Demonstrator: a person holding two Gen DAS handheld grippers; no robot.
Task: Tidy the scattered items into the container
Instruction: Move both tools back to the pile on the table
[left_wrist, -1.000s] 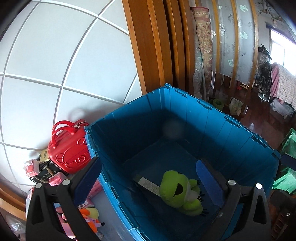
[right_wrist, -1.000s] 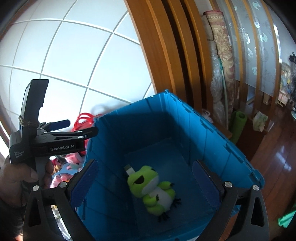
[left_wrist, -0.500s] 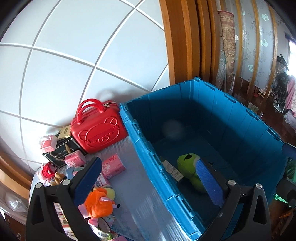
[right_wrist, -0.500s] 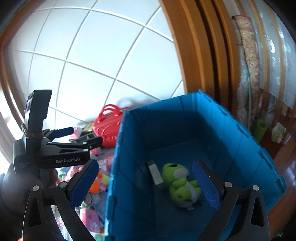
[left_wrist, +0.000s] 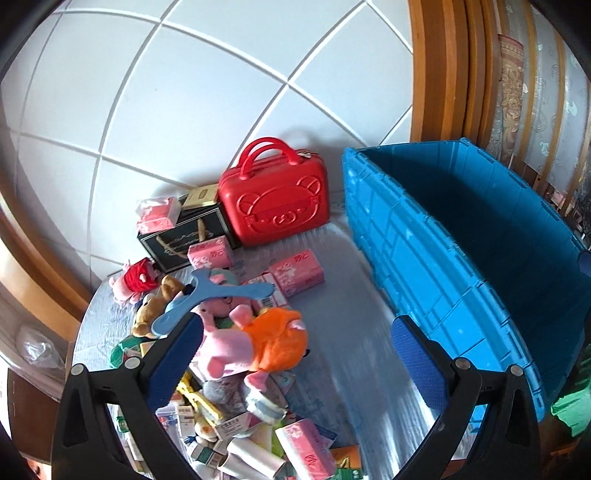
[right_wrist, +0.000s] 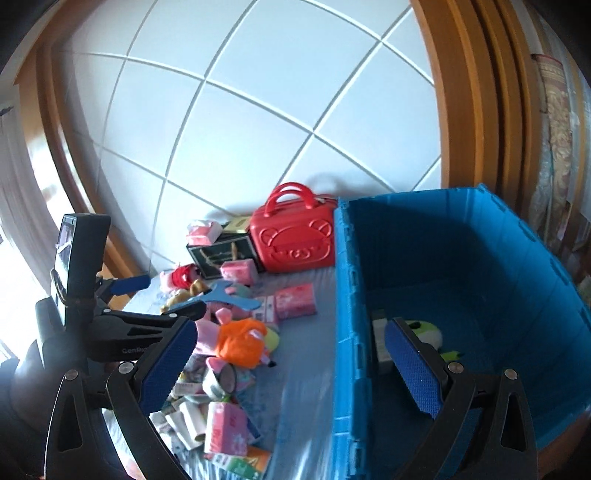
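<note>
**Both tools wide open over the clutter, frog already in the bin**

On the far left the left tool (left_wrist: 295, 354) hangs above the heap with its blue pads spread wide and nothing between them; in the right wrist view its black body shows at the left edge, a hand behind it (too dark to make out much). Beneath it on the pale tabletop (left_wrist: 347, 373) lies the pile: a red-haired doll (left_wrist: 138, 278), a light blue hanger (left_wrist: 207, 295) lying across the plush toys, a pink plush (left_wrist: 221, 347) touching an orange plush (left_wrist: 277, 339), pink tissue packs (left_wrist: 297, 271) and small boxes towards the near edge. Behind these, against the white tiled wall, a black gift box (left_wrist: 181, 236) stands just beside a red bear-faced case (left_wrist: 275, 206); the case stands upright, near the corner of the blue container (left_wrist: 436, 254). Further right the right tool (right_wrist: 291, 365) is likewise spread wide and empty, straddling the container's near wall; inside, on the floor of the bin, lies a green frog plush (right_wrist: 428, 330), partly hidden by the right pad, with a grey box (right_wrist: 380, 339) just beside it.
</note>
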